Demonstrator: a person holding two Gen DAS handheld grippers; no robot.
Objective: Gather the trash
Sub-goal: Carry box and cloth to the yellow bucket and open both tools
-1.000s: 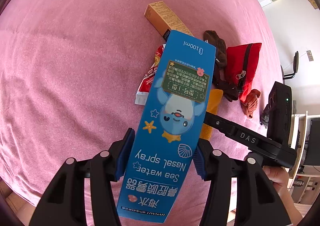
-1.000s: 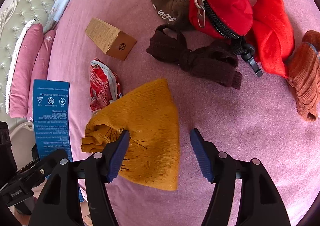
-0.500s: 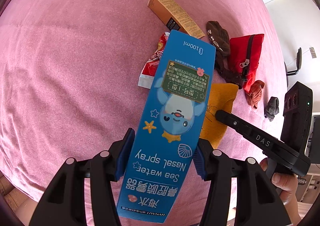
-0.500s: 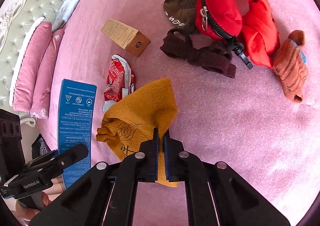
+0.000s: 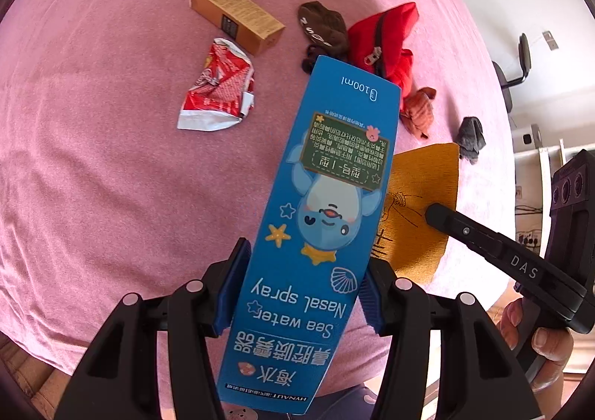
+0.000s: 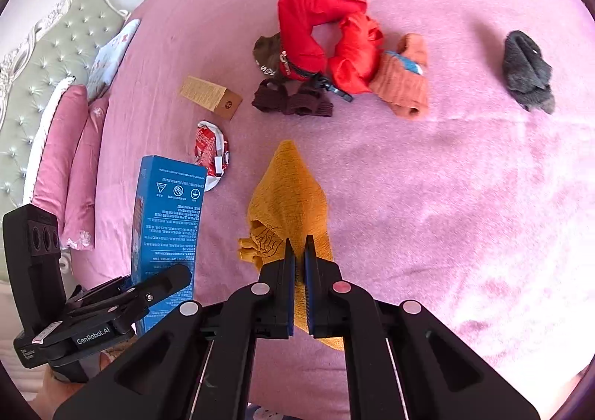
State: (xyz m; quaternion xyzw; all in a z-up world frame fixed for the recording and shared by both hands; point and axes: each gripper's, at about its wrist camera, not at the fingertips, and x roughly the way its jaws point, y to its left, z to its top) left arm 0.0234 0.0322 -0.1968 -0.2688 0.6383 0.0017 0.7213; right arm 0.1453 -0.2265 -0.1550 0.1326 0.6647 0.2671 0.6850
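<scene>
The blue box in my left tongs reads "Sea water Nasal spray", "100ml" at its far end and "HYNAUT" at its near edge, with Chinese print I can't read clearly. My right tongs carry "DAS". Seen from the right, my left tongs say "GenRobot.AI".

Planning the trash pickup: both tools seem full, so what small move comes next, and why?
Probably carry both away to a bin: the left tool clamps the blue nasal spray box, the right tool pinches the yellow cloth, so neither can take the red wrapper.
</scene>
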